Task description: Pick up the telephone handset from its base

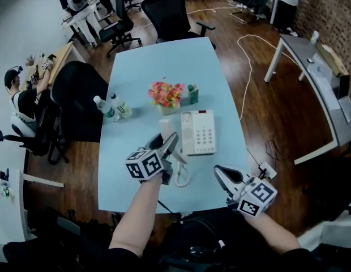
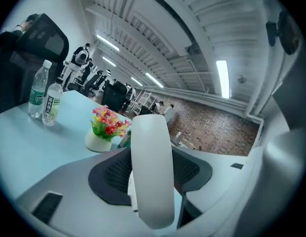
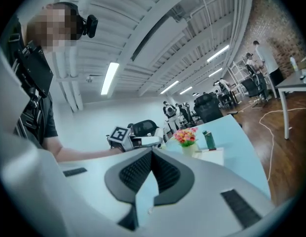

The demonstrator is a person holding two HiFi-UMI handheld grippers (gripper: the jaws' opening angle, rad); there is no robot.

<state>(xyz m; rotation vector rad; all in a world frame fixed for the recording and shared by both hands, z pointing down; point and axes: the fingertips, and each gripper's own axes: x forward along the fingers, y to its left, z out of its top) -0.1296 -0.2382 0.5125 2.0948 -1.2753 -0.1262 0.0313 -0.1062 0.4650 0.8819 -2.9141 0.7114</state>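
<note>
The white telephone base (image 1: 198, 132) with its keypad lies on the light blue table (image 1: 164, 67). My left gripper (image 1: 168, 143) is shut on the white handset (image 1: 166, 130), lifted just left of the base, and a coiled cord (image 1: 182, 176) hangs from it to the table. In the left gripper view the handset (image 2: 152, 181) stands upright, clamped between the dark pads (image 2: 111, 174). My right gripper (image 1: 222, 174) hovers at the table's near right corner, shut and holding nothing; its view shows the pads (image 3: 138, 169) meeting at the tip, with the handset (image 3: 145, 141) and base (image 3: 212, 155) beyond.
A pot of flowers (image 1: 166, 95) and a small green bottle (image 1: 193, 93) stand behind the telephone. Two water bottles (image 1: 113, 107) stand at the table's left edge. Black office chairs (image 1: 76, 98) surround the table. A white cable (image 1: 246, 67) runs over the wooden floor on the right.
</note>
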